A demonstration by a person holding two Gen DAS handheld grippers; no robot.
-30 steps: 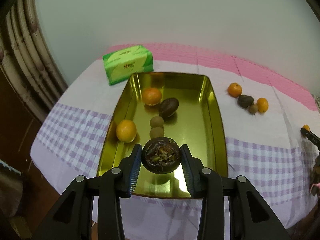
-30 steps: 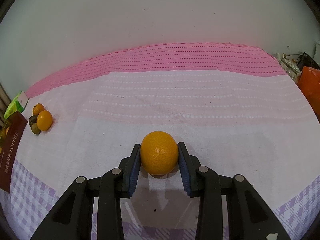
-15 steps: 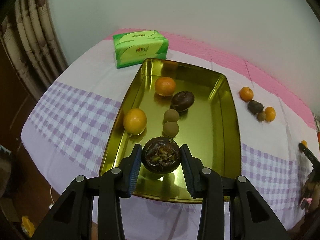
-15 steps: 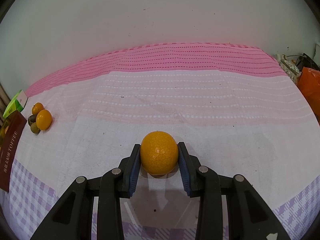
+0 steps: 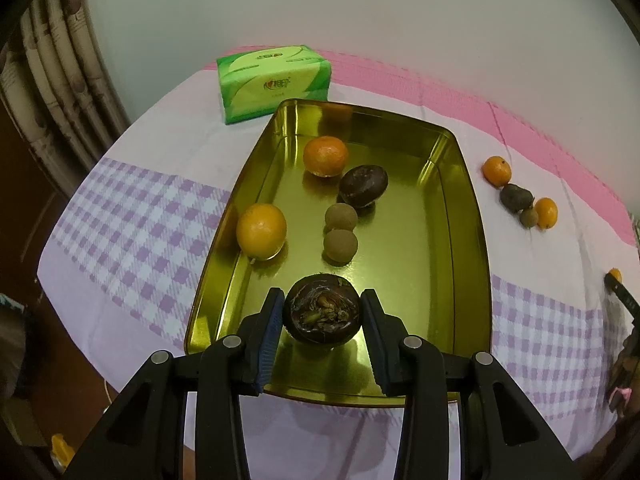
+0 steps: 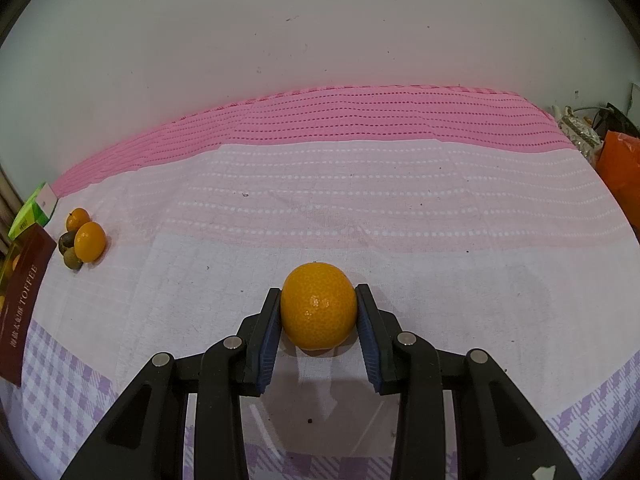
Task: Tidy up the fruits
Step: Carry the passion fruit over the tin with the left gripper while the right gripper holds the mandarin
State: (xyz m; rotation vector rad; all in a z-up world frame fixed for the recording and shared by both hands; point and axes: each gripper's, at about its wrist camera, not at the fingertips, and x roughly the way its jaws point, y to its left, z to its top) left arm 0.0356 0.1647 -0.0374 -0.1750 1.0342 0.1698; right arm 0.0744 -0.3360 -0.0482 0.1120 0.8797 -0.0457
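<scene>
A big tablecloth with pink stripes and purple checks is covering the table. In the middle of the left view a shiny gold tray is sitting on it. A green tissue box is lying just behind the tray, toward the upper left. Inside the tray, two oranges, a dark round fruit and two small brown fruits are resting. The left gripper is squeezing a dark broken fruit over the near end of the tray, low in the frame. At the right edge, a little pile of fruits is waiting on the cloth. In the right view, the right gripper is pinching an orange fruit in the lower middle, right down on the cloth.
</scene>
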